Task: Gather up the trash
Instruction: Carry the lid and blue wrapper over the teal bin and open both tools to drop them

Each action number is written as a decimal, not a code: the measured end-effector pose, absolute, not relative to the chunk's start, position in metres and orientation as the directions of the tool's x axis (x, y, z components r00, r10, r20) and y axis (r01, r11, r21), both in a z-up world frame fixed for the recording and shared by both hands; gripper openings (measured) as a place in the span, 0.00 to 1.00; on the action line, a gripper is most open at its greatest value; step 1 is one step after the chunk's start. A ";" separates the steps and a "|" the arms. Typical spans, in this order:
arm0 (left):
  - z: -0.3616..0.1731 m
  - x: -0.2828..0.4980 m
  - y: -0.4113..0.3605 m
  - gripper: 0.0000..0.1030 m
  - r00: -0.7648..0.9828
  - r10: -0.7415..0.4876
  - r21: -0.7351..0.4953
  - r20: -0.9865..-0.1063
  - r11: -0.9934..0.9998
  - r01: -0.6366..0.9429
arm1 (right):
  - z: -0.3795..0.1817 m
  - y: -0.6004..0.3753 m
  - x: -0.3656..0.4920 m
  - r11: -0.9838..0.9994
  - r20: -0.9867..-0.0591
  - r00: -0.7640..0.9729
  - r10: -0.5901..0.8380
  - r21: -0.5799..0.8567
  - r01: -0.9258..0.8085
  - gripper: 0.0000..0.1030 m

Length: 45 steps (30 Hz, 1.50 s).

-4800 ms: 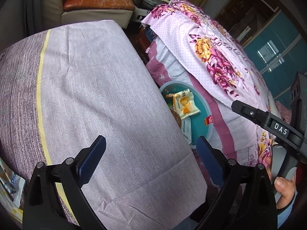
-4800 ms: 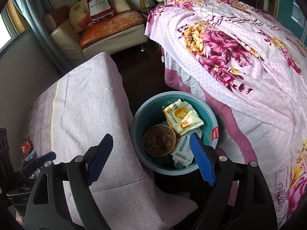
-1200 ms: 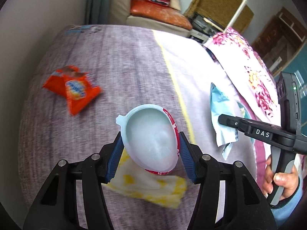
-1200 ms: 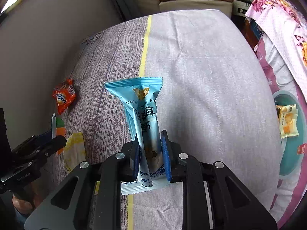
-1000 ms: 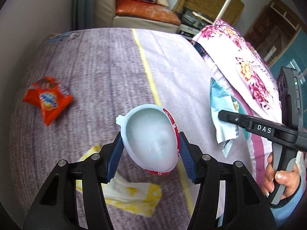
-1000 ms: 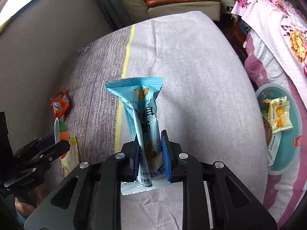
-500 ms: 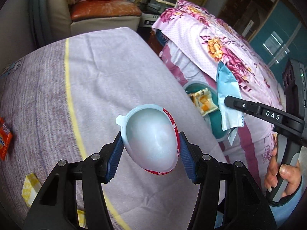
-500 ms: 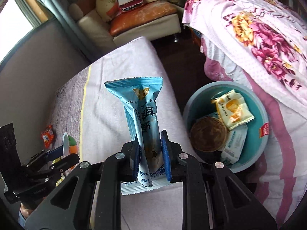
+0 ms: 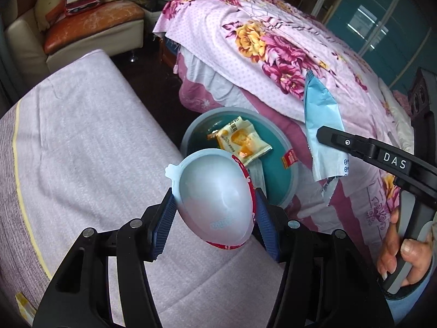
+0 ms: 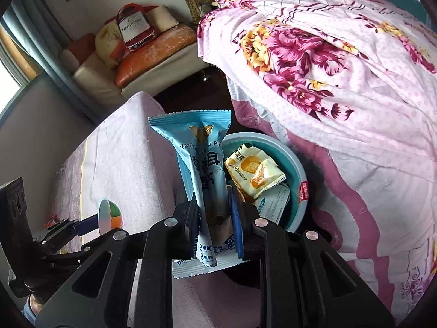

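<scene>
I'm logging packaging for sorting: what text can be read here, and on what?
"Hennessy": red bag on the sofa.
"DAS": right tongs.
"YAN", "PIA": blue wrapper; its other print is unreadable.
"50": yellow wrapper in the teal basin.
Basin's red sticker: blurred.

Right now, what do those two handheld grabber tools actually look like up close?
Both are matte black plastic frames with round silver bolts at the joints. The left gripper carries ribbed blue fingers; the right gripper has the same blue pads. Seen from the left camera, the right one's side bears white letters "DAS" above a grey handle.
</scene>
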<state>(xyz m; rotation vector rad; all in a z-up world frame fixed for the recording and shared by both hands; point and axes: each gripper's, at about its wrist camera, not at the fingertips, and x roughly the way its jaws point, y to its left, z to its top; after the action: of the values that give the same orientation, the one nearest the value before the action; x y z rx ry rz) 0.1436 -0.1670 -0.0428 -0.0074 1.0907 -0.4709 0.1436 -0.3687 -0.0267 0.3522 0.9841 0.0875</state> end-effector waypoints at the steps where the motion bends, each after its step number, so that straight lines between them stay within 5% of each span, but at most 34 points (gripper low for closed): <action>1: -0.044 0.146 -0.172 0.56 0.368 -0.372 -0.234 -0.852 0.900 0.368 | -0.027 -0.373 0.144 0.939 -0.799 0.555 0.231 0.333 0.088 0.19; 20: -0.070 0.172 -0.220 0.58 0.299 -0.365 -0.229 -0.882 0.885 0.405 | -0.043 -0.407 0.158 0.930 -0.817 0.535 0.217 0.339 0.140 0.19; 27: -0.076 0.176 -0.222 0.81 0.300 -0.348 -0.214 -0.888 0.892 0.398 | -0.046 -0.410 0.160 0.930 -0.824 0.526 0.212 0.336 0.152 0.19; 45: -0.063 0.163 -0.177 0.89 0.342 -0.339 -0.232 -0.876 0.920 0.317 | -0.046 -0.389 0.172 0.945 -0.840 0.502 0.206 0.304 0.120 0.25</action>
<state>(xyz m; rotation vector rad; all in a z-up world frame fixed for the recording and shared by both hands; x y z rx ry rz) 0.1630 -0.1768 -0.0629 -0.0220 1.1446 -0.4265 0.1717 -0.3895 -0.0464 0.3449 1.0489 0.0529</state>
